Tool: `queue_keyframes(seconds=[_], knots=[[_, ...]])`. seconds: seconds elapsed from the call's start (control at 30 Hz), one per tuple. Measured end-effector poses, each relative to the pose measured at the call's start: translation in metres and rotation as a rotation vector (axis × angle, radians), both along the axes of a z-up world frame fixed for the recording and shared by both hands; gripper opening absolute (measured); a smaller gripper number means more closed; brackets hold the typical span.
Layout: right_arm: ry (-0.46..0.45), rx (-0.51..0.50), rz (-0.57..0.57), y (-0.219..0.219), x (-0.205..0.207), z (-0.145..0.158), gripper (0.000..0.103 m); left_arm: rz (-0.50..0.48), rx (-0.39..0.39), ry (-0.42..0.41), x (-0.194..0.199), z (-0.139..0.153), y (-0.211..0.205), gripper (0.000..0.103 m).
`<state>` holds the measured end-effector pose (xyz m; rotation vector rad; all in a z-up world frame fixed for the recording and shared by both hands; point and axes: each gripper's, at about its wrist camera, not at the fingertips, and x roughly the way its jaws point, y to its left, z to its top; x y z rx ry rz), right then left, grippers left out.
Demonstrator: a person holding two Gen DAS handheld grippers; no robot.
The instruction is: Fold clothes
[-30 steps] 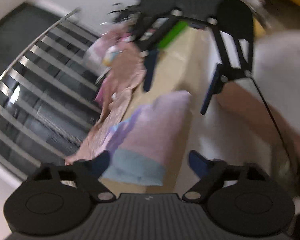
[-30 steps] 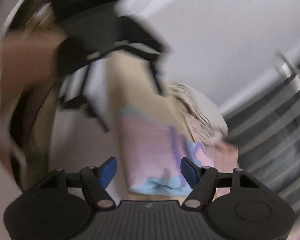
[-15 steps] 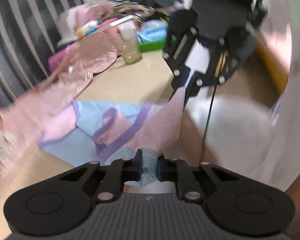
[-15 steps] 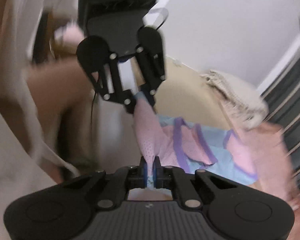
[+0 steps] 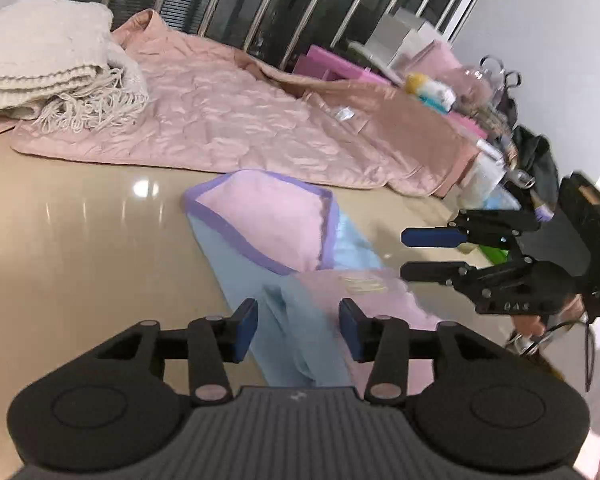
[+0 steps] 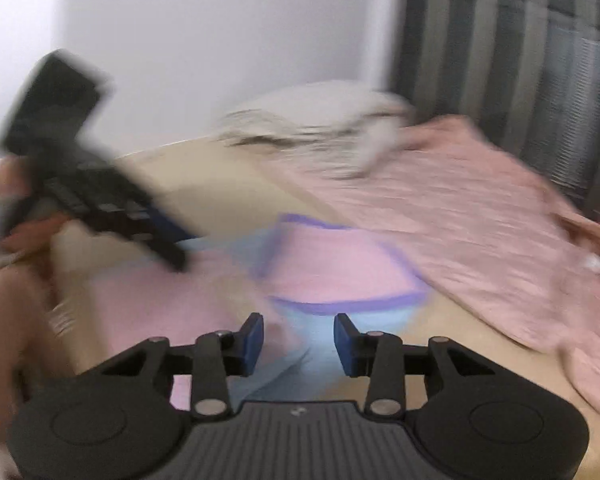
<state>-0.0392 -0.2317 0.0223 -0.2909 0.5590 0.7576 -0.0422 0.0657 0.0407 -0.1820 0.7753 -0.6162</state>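
A pink and light-blue garment with purple trim lies folded on the beige table. My left gripper is open just above its blue near end, holding nothing. My right gripper shows at the right in the left wrist view, open, beside the garment's pink edge. In the blurred right wrist view the right gripper is open over the same garment, and the left gripper shows at the left.
A pink quilted blanket lies behind the garment, with a cream fringed throw at the far left. Clutter of boxes, bottles and a black bag stands at the far right. A railing and dark window run behind.
Both grippers were shut on the garment's edge half a second ago and have let go. They are now open and the garment lies folded on the table.
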Motion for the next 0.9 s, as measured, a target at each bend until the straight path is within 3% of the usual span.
queue_keyframes(seconds=[0.1,0.17,0.27,0.37,0.5,0.57,0.67,0.77,0.8,0.83,0.9], knots=[[0.012,0.156,-0.079,-0.022,-0.023,0.006,0.038,0.060,0.049,-0.034,-0.019,0.005,-0.007,0.068],[0.054,0.241,-0.066,-0.025,-0.036,0.001,0.038,0.095,0.106,-0.029,-0.023,0.001,-0.018,0.069],[0.104,0.219,-0.043,-0.009,-0.042,-0.019,0.035,0.104,0.212,-0.061,-0.033,-0.007,-0.033,0.068],[0.055,0.144,-0.101,0.000,-0.045,-0.028,0.034,0.103,0.263,-0.116,-0.050,-0.005,-0.035,0.069],[0.019,0.295,-0.119,-0.013,-0.057,-0.010,0.035,0.155,0.209,-0.128,-0.057,0.002,-0.032,0.073],[0.056,0.259,-0.083,-0.004,-0.053,-0.020,0.034,0.194,0.201,-0.122,-0.053,0.000,-0.036,0.075],[0.058,0.173,-0.084,0.008,-0.052,-0.036,0.036,0.169,0.280,-0.137,-0.057,-0.011,-0.046,0.074],[-0.002,0.165,-0.121,-0.003,-0.052,-0.010,0.039,0.150,0.271,-0.140,-0.050,0.008,-0.039,0.077],[-0.010,0.170,-0.145,-0.005,-0.039,0.000,0.043,0.178,0.252,-0.143,-0.038,0.016,-0.035,0.084],[-0.008,0.165,-0.178,-0.006,-0.023,0.011,0.044,0.208,0.258,-0.124,-0.016,0.018,-0.032,0.089],[0.011,0.124,-0.264,-0.003,0.016,0.025,0.045,0.269,0.274,-0.083,0.030,0.023,-0.027,0.088]])
